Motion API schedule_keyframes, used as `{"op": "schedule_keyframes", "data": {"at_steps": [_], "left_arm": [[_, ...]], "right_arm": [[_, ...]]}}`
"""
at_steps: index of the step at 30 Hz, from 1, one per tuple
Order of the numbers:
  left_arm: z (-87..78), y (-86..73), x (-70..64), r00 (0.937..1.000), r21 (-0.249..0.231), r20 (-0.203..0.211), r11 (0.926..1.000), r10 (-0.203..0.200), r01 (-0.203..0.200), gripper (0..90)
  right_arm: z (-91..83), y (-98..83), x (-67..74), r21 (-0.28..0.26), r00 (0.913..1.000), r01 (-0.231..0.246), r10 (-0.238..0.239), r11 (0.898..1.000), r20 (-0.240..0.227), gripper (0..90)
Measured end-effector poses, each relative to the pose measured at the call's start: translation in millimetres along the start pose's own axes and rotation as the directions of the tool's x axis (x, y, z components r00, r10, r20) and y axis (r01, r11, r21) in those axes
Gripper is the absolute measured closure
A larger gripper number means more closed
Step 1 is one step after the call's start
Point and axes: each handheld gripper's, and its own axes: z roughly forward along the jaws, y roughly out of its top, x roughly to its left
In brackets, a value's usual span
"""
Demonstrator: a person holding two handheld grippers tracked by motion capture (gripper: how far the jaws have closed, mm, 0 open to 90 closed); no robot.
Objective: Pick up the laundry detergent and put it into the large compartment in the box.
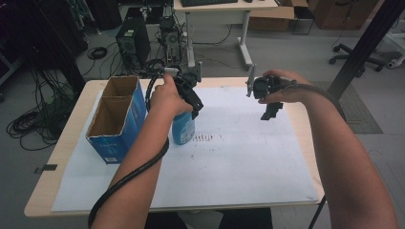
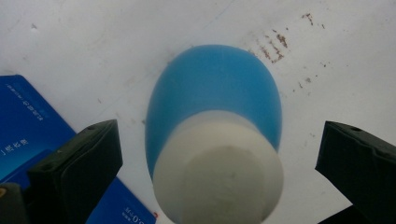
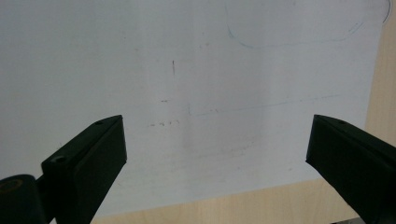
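A blue bottle (image 1: 183,130) with a white cap stands upright on the white paper sheet (image 1: 239,157), just right of an open blue cardboard box (image 1: 117,119). My left gripper (image 1: 194,110) hovers directly over the bottle, pointing down. In the left gripper view the white cap (image 2: 219,172) and blue body (image 2: 210,84) sit between the wide-apart jaws of that gripper (image 2: 218,135), touching neither. My right gripper (image 1: 271,112) is held above the paper's far right part, open, with nothing between its jaws (image 3: 217,130).
The box (image 2: 28,121) has two open compartments and stands at the table's left. Brown marks (image 1: 204,138) stain the paper beside the bottle. The wooden table edge (image 3: 261,205) runs past the paper. Computers, cables and chairs stand on the floor beyond.
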Motion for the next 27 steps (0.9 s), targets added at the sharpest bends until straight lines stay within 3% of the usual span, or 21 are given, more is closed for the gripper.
{"op": "schedule_keyframes", "data": {"at_steps": [27], "left_arm": [[12.4,0.4,1.8,0.9999,-0.015,-0.016,0.9999,-0.004,0.004,6.7]], "right_arm": [[8.0,3.4,-0.8,0.002,0.9999,0.004,-0.004,1.000,-0.012,4.5]]}}
